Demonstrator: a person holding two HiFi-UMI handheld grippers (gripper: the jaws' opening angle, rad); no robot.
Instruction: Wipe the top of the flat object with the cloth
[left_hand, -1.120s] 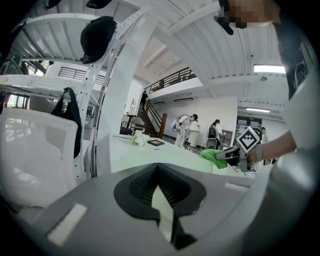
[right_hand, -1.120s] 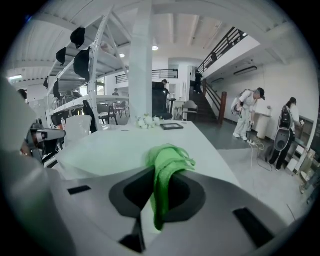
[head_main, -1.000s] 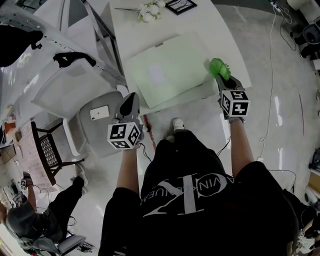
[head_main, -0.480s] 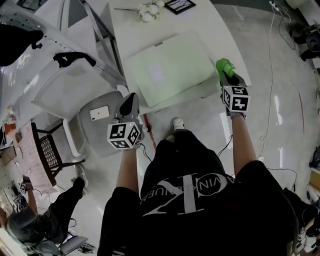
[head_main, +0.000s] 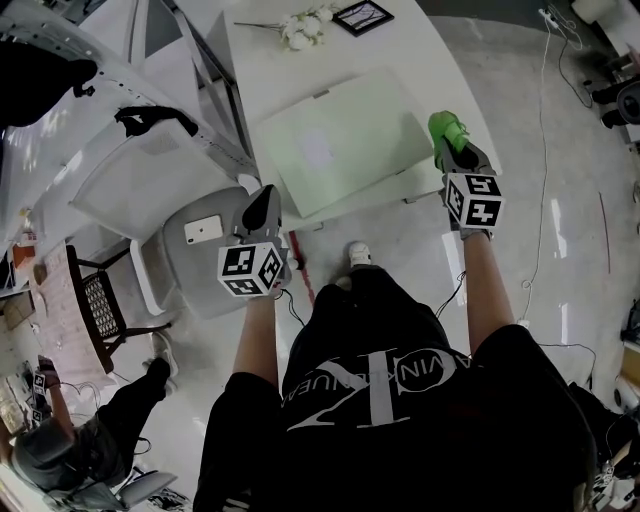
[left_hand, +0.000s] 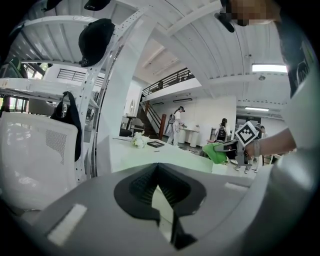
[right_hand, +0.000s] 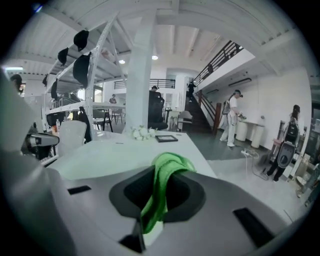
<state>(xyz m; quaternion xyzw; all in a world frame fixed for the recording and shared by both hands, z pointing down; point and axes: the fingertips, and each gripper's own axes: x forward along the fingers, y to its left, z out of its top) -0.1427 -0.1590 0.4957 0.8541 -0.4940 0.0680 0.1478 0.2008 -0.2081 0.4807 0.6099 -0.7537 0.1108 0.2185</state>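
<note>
**Head view.** Within the last second the right gripper (head_main: 458, 152), carrying a bright green crumpled cloth (head_main: 444, 128), has slipped off the right edge of the pale green flat rectangular board (head_main: 340, 140). It now hangs just beside that edge, with the cloth no longer over the board. This probably marks the end of one wiping stroke, or a pause between strokes. The board has kept its place on the long white table (head_main: 260, 60). The left gripper (head_main: 263, 205) has barely moved. It stands short of the table's near-left corner and touches nothing.

**Left gripper view.** The jaws of the left gripper (left_hand: 160, 184) are drawn together, with nothing between them. Beyond them lies the board (left_hand: 165, 152). The cloth (left_hand: 216, 151) shows at the far right, at the tip of the other gripper.

**Right gripper view.** The right gripper (right_hand: 152, 202) is clamped on the cloth (right_hand: 169, 172). One fold runs down between the jaws, and the rest bunches over their tips. The board (right_hand: 107, 159) lies ahead and to the left, apart from the cloth.
</note>
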